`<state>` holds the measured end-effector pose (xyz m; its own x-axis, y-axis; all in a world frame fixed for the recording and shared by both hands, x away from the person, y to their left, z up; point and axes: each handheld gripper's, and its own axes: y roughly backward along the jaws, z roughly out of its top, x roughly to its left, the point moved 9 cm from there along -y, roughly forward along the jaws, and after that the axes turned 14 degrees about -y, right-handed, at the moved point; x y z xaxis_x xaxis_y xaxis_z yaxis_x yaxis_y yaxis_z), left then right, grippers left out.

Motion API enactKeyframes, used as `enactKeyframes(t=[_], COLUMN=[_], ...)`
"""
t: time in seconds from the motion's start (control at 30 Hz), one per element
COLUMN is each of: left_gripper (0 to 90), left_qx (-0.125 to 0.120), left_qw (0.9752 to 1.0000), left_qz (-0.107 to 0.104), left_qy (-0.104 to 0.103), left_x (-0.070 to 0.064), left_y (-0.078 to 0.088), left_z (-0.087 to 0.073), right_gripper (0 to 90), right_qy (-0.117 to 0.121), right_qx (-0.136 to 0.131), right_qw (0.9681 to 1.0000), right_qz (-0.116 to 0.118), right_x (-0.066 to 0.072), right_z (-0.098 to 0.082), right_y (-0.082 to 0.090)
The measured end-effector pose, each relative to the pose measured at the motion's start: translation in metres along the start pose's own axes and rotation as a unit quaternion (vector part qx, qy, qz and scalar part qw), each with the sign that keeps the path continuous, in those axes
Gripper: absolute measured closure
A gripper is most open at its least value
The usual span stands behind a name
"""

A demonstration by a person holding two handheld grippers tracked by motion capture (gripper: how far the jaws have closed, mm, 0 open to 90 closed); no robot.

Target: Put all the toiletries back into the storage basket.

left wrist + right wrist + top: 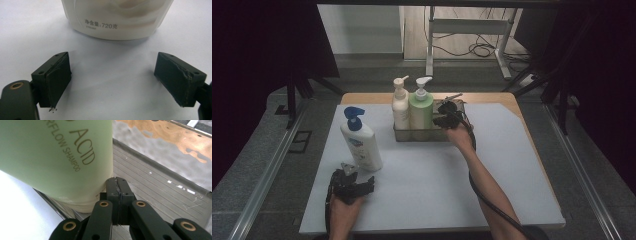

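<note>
Both grippers, the left gripper (364,186) and the right gripper (441,120), are black linkage frames with brass-ringed pivots, scuffed dark rubber pads (58,80), and a thick black cable (492,202) trailing along bare, sleeveless forearms.

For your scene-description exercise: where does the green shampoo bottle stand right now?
In the high view the green shampoo bottle stands in the clear tray at the table's far middle, right of the cream bottle, with the shut right gripper beside it.
</note>
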<state>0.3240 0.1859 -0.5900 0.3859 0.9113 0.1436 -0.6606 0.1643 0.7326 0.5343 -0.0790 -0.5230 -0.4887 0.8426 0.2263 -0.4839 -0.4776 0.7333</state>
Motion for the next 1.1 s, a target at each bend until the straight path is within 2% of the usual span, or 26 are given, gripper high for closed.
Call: enactKeyframes(t=[0.4,0.67,0.9,1.1], left_gripper=[13.7,13.7,13.7,13.7], left_qx=[0.0,0.0,0.0,0.0], left_qw=[1.0,1.0,1.0,1.0], left_qz=[0.0,0.0,0.0,0.0], left_qy=[0.0,0.0,0.0,0.0], left_x=[0.0,0.0,0.0,0.0], left_y=[0.0,0.0,0.0,0.0], left_z=[0.0,0.0,0.0,0.0], right_gripper=[89.5,82.8,74.8,60.7], right_qy=[0.001,0.006,0.015,0.017], right_qx=[-0.001,-0.013,-0.023,-0.031], right_qw=[1.0,0.9999,0.9996,0.9993], right_qz=[0.003,0.007,0.011,0.012], right_x=[0.001,0.0,0.002,0.001], right_z=[0.0,0.001,-0.001,-0.005], right_y=[0.002,0.012,0.02,0.027])
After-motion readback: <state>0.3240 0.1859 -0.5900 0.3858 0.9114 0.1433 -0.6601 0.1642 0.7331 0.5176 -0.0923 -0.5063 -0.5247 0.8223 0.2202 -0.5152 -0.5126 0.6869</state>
